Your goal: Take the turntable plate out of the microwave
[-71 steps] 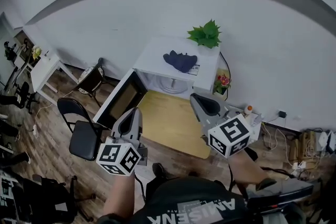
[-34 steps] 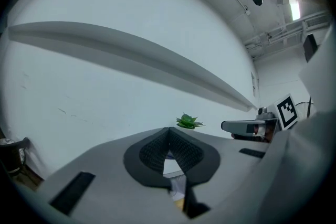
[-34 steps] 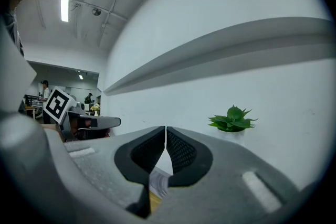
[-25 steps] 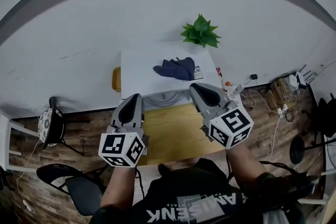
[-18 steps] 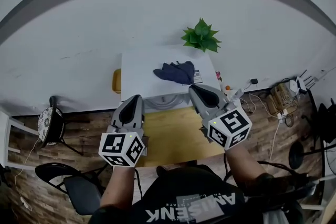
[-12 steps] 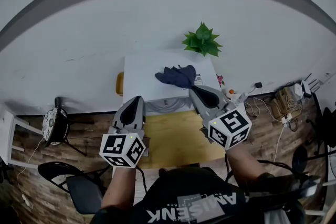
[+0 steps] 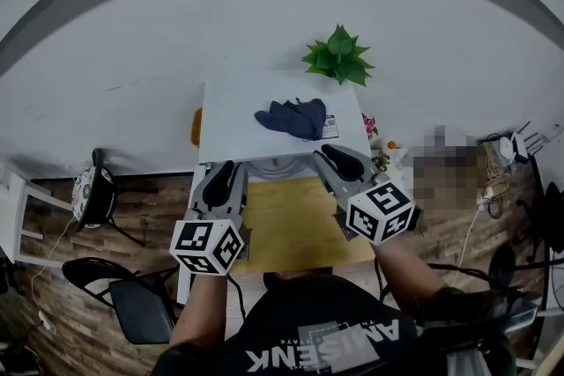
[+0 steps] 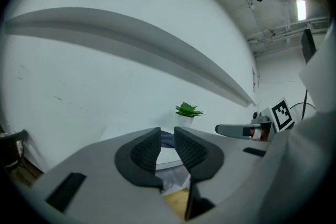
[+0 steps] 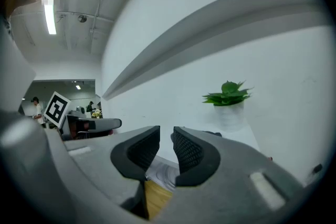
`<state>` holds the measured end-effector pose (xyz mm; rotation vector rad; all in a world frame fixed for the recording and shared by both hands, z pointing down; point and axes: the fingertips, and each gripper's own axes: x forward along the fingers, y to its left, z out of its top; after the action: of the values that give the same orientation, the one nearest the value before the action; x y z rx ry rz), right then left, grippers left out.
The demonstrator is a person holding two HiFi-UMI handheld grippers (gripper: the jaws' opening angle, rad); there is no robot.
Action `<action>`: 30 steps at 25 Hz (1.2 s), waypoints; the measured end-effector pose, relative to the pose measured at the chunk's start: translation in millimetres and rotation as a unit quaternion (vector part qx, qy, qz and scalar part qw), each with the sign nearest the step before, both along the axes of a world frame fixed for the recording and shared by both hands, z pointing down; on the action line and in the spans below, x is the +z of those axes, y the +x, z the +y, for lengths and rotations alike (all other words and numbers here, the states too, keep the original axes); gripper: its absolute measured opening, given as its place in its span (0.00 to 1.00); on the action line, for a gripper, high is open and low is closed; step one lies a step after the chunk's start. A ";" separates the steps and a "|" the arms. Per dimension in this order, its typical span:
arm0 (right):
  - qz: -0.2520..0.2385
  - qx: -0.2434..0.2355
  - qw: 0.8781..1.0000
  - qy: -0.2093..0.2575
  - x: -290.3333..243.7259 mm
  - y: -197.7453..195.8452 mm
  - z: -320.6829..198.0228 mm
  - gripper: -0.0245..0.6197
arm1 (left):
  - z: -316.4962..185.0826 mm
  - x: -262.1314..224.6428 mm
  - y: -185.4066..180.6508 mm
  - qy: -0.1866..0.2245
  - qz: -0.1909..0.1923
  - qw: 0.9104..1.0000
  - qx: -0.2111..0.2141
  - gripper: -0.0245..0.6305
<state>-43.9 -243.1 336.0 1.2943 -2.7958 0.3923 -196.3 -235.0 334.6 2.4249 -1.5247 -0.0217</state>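
Though their jaws just opened narrowly, left gripper [image 8: 167, 140] and right gripper [image 9: 166, 139] hold nothing.

Head view overhead, jaw-level views, plant [image 7: 338, 55] shared

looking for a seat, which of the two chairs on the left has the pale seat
The farther chair: its round seat is pale and speckled. The nearer chair, at the head view's lower left, is all black.
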 end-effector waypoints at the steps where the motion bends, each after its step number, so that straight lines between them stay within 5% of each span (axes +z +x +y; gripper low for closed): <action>1: -0.007 0.004 1.000 -0.011 8.3 2.9 -1.3 0.14 | 0.7 6.5 1.4 -0.008 0.004 1.000 0.000 0.14; 8: -0.046 0.006 0.995 -0.086 67.4 8.5 -5.6 0.26 | 8.0 63.1 11.7 -0.075 0.056 0.996 -0.003 0.24; 13: -0.102 0.012 0.983 -0.153 111.8 10.0 -7.0 0.31 | 11.3 114.1 17.9 -0.114 0.041 0.992 -0.020 0.28; 19: -0.110 0.026 0.972 -0.207 159.3 10.1 -8.4 0.37 | 6.1 166.1 15.4 -0.184 0.126 0.974 -0.036 0.28; 23: -0.148 0.041 0.952 -0.265 194.7 7.5 -8.4 0.37 | 2.9 199.6 14.3 -0.211 0.139 0.967 -0.040 0.28; 26: -0.176 0.061 0.934 -0.305 223.9 6.8 -8.2 0.41 | -1.1 227.3 14.1 -0.242 0.173 0.954 -0.046 0.28; 30: -0.195 0.094 0.909 -0.357 262.5 5.4 -6.6 0.49 | -12.1 253.5 11.2 -0.257 0.282 0.922 -0.061 0.34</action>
<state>-38.5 -249.7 598.4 1.3779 -2.3475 1.6547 -185.1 -247.1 588.1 1.7079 -1.2156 -0.2834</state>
